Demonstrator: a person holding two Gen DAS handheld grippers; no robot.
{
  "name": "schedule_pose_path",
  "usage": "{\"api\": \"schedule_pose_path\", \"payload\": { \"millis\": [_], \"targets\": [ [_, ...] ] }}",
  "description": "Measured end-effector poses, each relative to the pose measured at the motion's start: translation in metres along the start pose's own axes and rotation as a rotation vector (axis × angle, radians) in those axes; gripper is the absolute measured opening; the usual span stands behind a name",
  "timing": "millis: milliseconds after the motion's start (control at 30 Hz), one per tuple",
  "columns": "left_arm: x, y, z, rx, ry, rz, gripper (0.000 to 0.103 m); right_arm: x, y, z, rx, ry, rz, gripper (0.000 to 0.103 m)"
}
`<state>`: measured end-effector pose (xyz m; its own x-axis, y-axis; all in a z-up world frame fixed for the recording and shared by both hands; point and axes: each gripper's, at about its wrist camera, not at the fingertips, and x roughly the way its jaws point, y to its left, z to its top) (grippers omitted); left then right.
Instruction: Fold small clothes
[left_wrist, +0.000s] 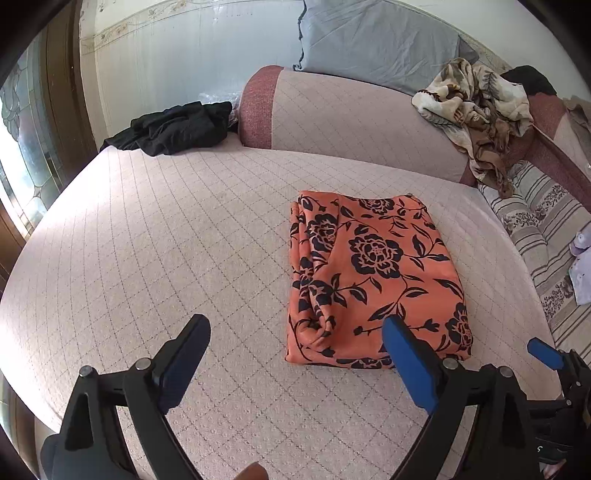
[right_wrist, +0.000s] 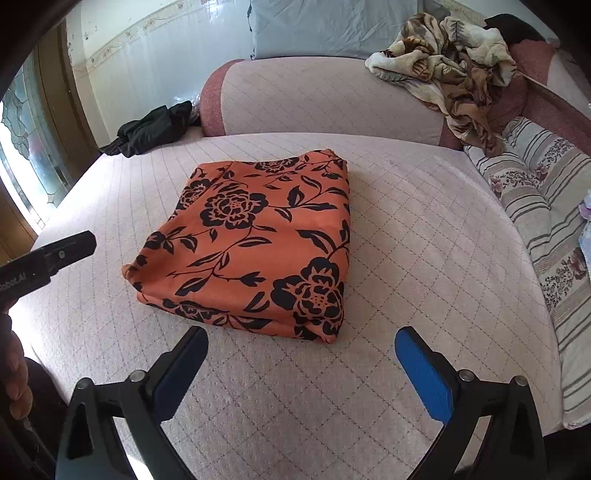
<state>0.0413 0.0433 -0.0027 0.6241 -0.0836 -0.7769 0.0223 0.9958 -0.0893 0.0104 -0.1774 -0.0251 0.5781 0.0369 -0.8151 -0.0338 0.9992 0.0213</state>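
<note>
Now both grippers, left and right, fingers wide, empty; folded orange garment on quilted cover; black clothes beyond.

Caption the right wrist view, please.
Open right hand-held gripper hovers before a folded orange floral garment on the quilted bed.

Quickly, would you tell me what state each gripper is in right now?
Left gripper: open, holding nothing.
Right gripper: open, holding nothing; the folded orange floral cloth lies free ahead of it.

folded floral garment, quilted cover, hand-held gripper agape
</note>
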Motion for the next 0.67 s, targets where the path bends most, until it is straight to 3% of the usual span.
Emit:
{"api": "schedule_pose_path", "payload": {
  "millis": [367,667],
  "targets": [
    [-0.002,-0.016,0.006,0.028,-0.004,0.023,0.1,0.003,-0.004,0.004,0.007,0.013,-0.032,0.102],
    [0.005,-0.029,0.012,0.076,-0.012,-0.022,0.1,0.006,-0.004,0.01,-0.005,0.011,-0.027,0.102]
  ]
}}
